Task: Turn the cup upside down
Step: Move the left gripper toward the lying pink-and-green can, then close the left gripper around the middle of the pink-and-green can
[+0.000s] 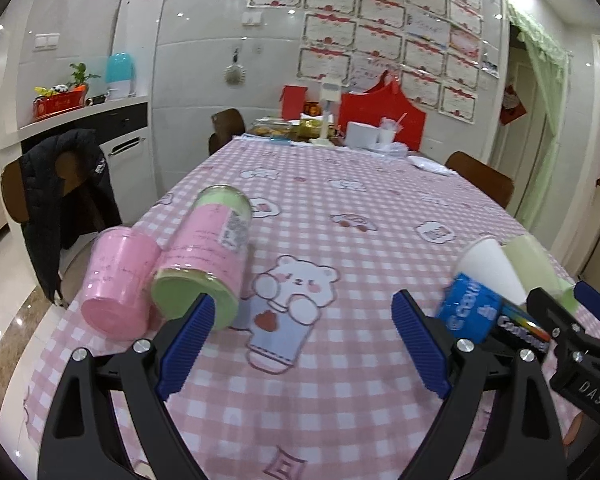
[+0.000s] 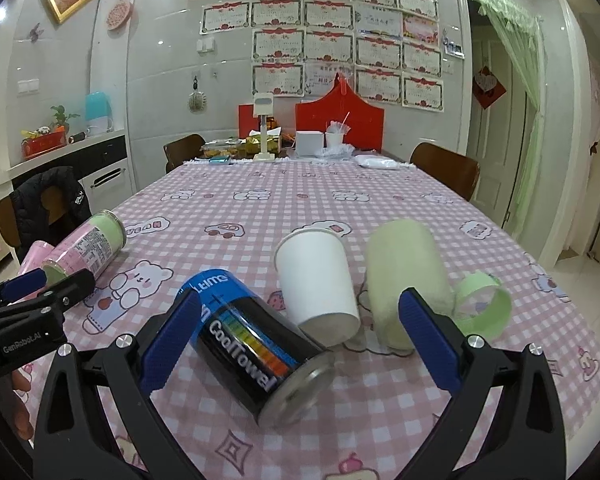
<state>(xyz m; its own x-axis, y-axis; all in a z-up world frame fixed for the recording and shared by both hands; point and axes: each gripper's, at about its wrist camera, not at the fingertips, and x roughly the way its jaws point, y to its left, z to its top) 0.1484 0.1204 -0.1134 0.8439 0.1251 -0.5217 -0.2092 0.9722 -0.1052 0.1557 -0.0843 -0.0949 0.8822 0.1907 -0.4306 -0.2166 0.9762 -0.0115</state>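
Two grippers, mine, jaws released, holding nothing: left gripper (image 1: pixel 302 346), right gripper (image 2: pixel 300 342). White paper cup (image 2: pixel 318 280) lies tipped on pink checked tablecloth (image 2: pixel 260 208), ungrasped; next, right closes round it

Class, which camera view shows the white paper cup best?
The right wrist view: the white paper cup lies whole and central. The left wrist view shows it small, near the edge, partly hidden.

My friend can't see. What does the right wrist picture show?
The open right tool hovers over a black-and-blue can lying on its side on a pink checked tablecloth. Behind it lie a white paper cup and a pale green cup.
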